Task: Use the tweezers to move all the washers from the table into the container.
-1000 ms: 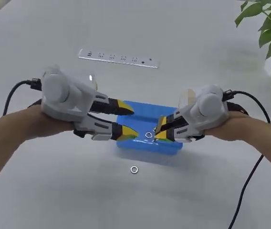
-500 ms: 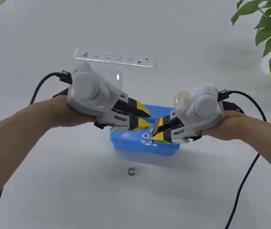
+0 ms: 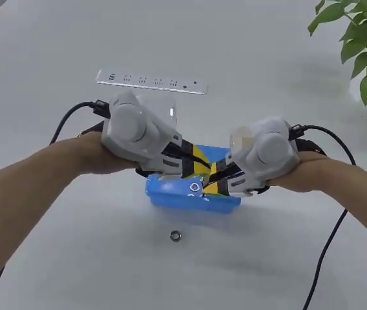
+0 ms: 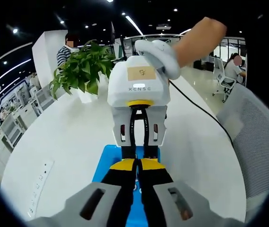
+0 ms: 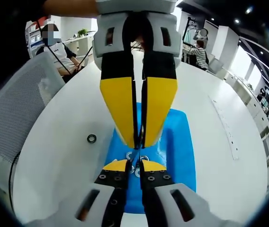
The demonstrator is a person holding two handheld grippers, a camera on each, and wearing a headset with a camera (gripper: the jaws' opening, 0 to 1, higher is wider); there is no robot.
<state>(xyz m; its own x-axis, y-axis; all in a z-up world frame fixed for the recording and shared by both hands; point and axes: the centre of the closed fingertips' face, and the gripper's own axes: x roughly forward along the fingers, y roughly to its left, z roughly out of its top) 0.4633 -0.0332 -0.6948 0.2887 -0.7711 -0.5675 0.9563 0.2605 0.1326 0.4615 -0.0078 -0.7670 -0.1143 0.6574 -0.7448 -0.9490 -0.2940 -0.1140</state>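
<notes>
A blue container (image 3: 168, 193) lies on the white table, and the two grippers meet nose to nose above it. My right gripper (image 3: 213, 184) is shut on the thin tweezers (image 5: 138, 122), whose tips point down at the washers (image 5: 144, 158) in the container (image 5: 178, 142). My left gripper (image 3: 201, 164) comes in from the left, its yellow jaws pressed together on the tweezers' prongs (image 5: 138, 142). One loose washer (image 3: 176, 236) lies on the table in front of the container, also in the right gripper view (image 5: 92, 138).
A white power strip (image 3: 151, 82) lies behind the container. A potted plant (image 3: 364, 45) stands at the back right. Black cables (image 3: 329, 248) trail from both grippers. Mesh chairs (image 4: 257, 142) stand at the table's edge.
My left gripper has moved right over the container to meet the right gripper, and its jaws have gone from open to shut on the tweezers. The right gripper has hardly moved.
</notes>
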